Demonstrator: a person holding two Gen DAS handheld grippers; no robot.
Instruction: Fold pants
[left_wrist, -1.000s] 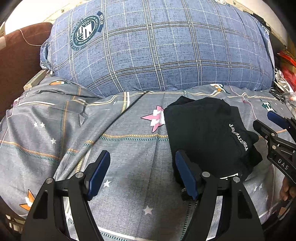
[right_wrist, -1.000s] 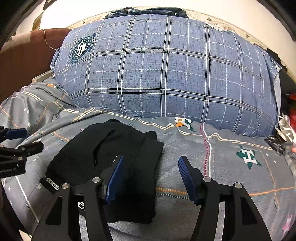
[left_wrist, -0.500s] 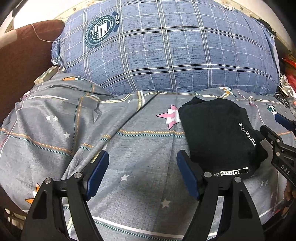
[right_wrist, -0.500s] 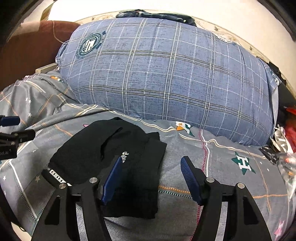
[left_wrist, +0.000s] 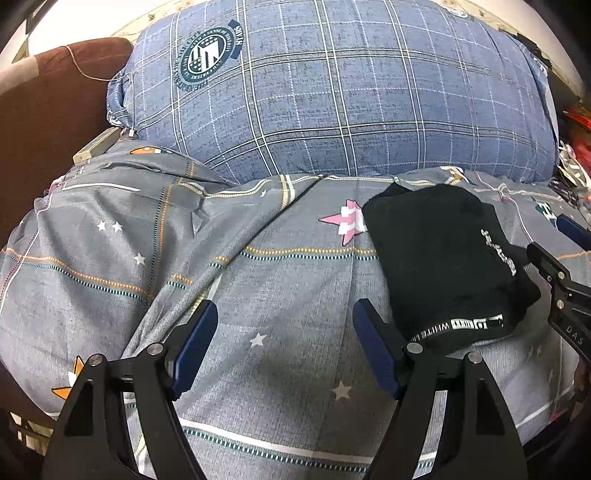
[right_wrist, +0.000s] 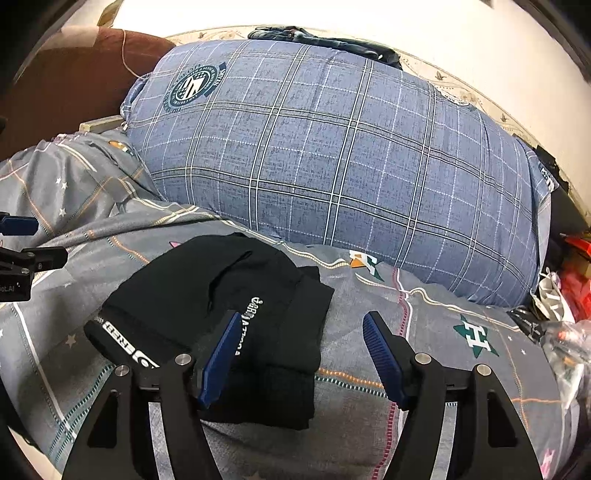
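Two grippers hover with jaws apart, gripping nothing; the left gripper (left_wrist: 284, 347) sits lower centre, the folded black pants (left_wrist: 443, 266) at its right on the grey bedsheet (left_wrist: 110, 258); the right gripper (right_wrist: 299, 350), jaws just widening, overlaps the pants' right edge

Your bed (left_wrist: 110, 258) fills the lower half of both views, covered in a grey sheet (left_wrist: 280, 280) printed with stars, stripes and letter badges, creased toward the left of the frame. On it, at the right in the left wrist view, lie the folded black pants (left_wrist: 439, 266), white lettering showing. Along the upper part of the frame a big blue plaid pillow (left_wrist: 332, 96) rests on the sheet.
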